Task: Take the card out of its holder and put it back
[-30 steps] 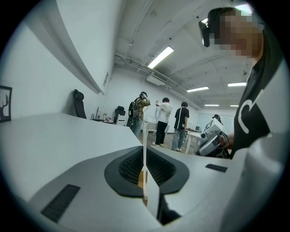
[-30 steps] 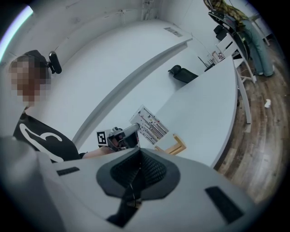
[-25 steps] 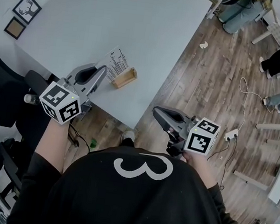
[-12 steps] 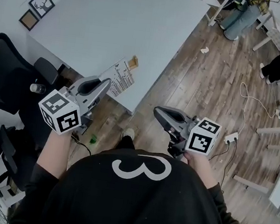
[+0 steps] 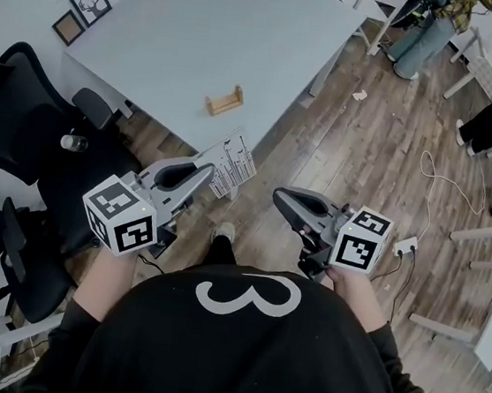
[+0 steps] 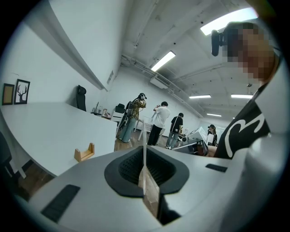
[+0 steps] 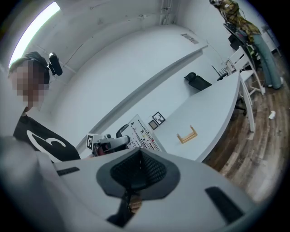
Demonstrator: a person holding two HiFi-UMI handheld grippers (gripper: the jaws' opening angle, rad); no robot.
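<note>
White printed card (image 5: 233,160) is sitting clamped between the left tongs (image 5: 208,171), jutting past their tips near the frame's centre, just below the near edge of the bench (image 5: 205,26). One wooden holder (image 5: 225,101) is standing on the bench, above the card in the frame and well apart from it. Right tongs (image 5: 279,196) are resting pressed together, gripping nothing, right of centre. One card, one holder, two tongs.
</note>
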